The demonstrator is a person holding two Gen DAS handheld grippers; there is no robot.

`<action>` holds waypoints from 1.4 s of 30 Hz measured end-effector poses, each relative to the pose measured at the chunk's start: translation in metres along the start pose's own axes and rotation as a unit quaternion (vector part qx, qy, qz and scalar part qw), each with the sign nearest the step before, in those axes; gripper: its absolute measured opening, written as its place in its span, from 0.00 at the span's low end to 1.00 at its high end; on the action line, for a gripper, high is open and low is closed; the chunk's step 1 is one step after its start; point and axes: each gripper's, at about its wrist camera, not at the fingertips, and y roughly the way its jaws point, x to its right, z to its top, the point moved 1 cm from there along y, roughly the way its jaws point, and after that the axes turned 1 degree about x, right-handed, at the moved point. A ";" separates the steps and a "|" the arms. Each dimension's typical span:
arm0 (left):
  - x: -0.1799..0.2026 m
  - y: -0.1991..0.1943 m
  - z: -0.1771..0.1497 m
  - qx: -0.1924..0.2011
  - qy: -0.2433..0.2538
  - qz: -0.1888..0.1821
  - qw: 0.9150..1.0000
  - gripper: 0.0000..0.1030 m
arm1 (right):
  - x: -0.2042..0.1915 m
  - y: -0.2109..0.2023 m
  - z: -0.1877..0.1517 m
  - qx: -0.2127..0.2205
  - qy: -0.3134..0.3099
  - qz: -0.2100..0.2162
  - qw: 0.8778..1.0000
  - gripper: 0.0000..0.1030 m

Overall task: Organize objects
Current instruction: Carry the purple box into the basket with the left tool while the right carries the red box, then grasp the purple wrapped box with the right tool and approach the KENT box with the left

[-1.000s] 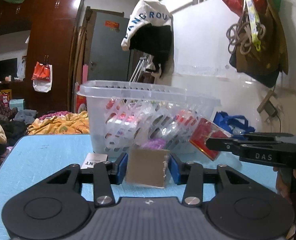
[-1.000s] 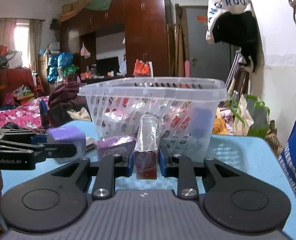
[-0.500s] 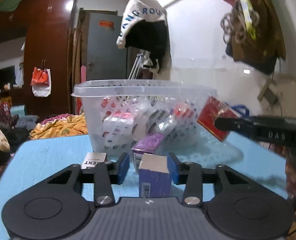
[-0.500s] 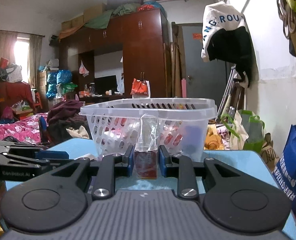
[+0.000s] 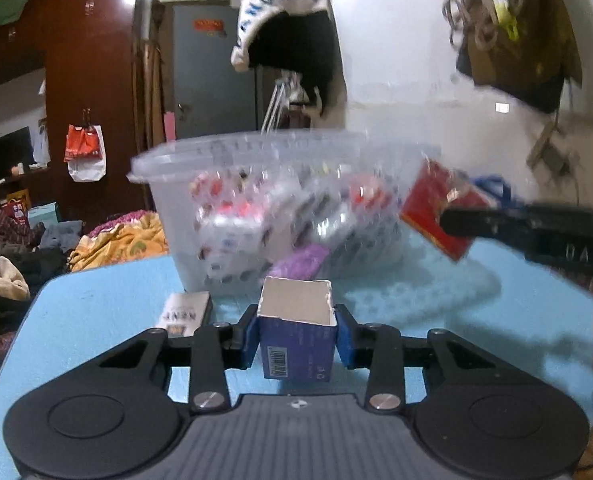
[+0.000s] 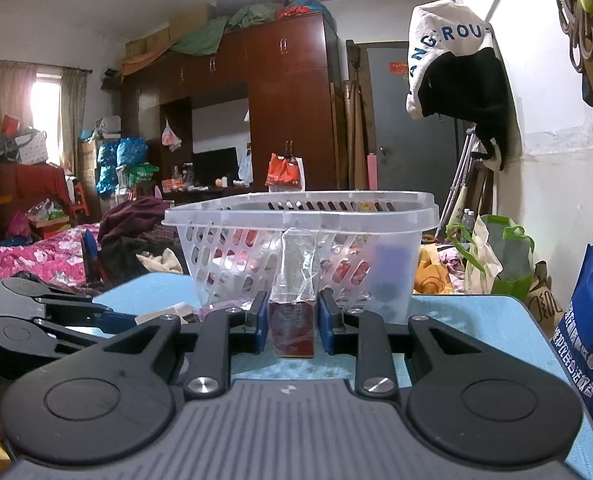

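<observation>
My left gripper point(image 5: 296, 334) is closing its jaws on a blue box point(image 5: 296, 354) with a torn white open top; both blue pads press its sides. Just ahead on the blue table lie a purple packet point(image 5: 302, 262) and a white lettered box point(image 5: 186, 314), in front of the clear slotted basket point(image 5: 280, 152), which holds several packs. My right gripper point(image 6: 290, 320) is shut on a dark red pack point(image 6: 294, 328) with loose clear wrap, held before the basket point(image 6: 296, 216). In the left wrist view this red pack point(image 5: 428, 200) hangs at the basket's right side, near rim height.
The blue table point(image 6: 476, 320) ends just right of the basket, with a blue bag point(image 6: 588, 320) and green bags beyond. The white wall runs along the right with hanging clothes. My left gripper's black arms point(image 6: 56, 320) show at the left of the right wrist view.
The box in my left gripper was turned from a tilted brown face to upright with its open top up, loosened, then clamped again. The right gripper lifted the red pack up beside the basket.
</observation>
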 end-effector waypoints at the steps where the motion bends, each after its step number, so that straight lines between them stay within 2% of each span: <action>1: -0.003 -0.005 0.008 0.012 -0.009 -0.005 1.000 0.41 | 0.001 -0.003 0.003 0.003 0.004 0.006 1.000 0.27; 5: -0.017 -0.028 0.064 0.085 -0.040 -0.012 0.996 0.41 | -0.006 -0.008 0.035 0.036 -0.014 0.007 0.999 0.27; 7: -0.023 -0.022 0.098 0.102 -0.046 -0.002 0.994 0.41 | -0.010 0.001 0.061 0.056 -0.030 0.005 0.998 0.27; 10: -0.036 0.010 0.138 0.087 -0.073 0.006 0.994 0.41 | -0.008 0.033 0.093 0.042 -0.053 -0.009 0.998 0.27; 12: -0.044 0.036 0.150 0.068 -0.082 0.018 0.994 0.45 | -0.001 0.057 0.105 0.024 -0.053 -0.021 0.998 0.30; 13: -0.046 0.052 0.152 0.047 -0.079 0.024 0.995 0.54 | 0.003 0.066 0.107 0.023 -0.050 -0.025 0.998 0.34; 14: -0.047 0.061 0.150 0.032 -0.079 0.031 0.996 0.61 | 0.005 0.074 0.107 0.018 -0.049 -0.022 0.998 0.55; 15: -0.049 0.066 0.148 0.023 -0.081 0.037 0.996 0.61 | 0.007 0.078 0.107 0.011 -0.044 -0.023 0.999 0.74; 16: -0.051 0.065 0.145 0.022 -0.081 0.041 0.996 0.61 | 0.008 0.077 0.105 0.011 -0.038 -0.031 0.999 0.80; 18: -0.053 0.045 0.135 0.050 -0.076 0.043 0.995 0.63 | 0.007 0.064 0.100 0.019 -0.031 -0.030 0.999 0.94; 19: -0.055 0.032 0.131 0.064 -0.074 0.046 0.994 0.70 | 0.005 0.053 0.096 0.026 -0.033 -0.016 0.999 0.98; 20: -0.055 0.020 0.127 0.074 -0.070 0.050 0.994 0.78 | 0.002 0.041 0.091 0.033 -0.035 -0.001 0.999 1.00; 22: -0.054 -0.004 0.114 0.094 -0.061 0.052 0.992 0.87 | -0.006 0.024 0.081 0.030 -0.037 0.019 0.999 1.00; 24: -0.059 -0.014 0.098 0.085 -0.059 0.066 0.992 0.93 | -0.017 0.016 0.067 0.013 -0.044 0.030 0.998 1.00; 27: -0.070 -0.009 0.070 0.032 -0.051 0.077 0.995 0.93 | -0.031 0.038 0.043 -0.046 -0.050 0.050 0.996 1.00; 29: -0.082 -0.001 0.053 0.001 -0.059 0.073 0.996 0.93 | -0.039 0.066 0.028 -0.094 -0.048 0.041 0.994 1.00; 32: -0.100 0.006 0.038 -0.021 -0.083 0.074 0.994 0.93 | -0.046 0.099 0.013 -0.141 -0.048 0.035 0.988 1.00; 38: -0.110 0.015 0.022 -0.051 -0.084 0.075 0.992 0.93 | -0.051 0.129 -0.001 -0.185 -0.036 0.034 0.981 1.00; 42: -0.107 0.023 0.017 -0.068 -0.080 0.074 0.992 0.93 | -0.059 0.133 -0.005 -0.197 -0.049 0.028 0.979 0.94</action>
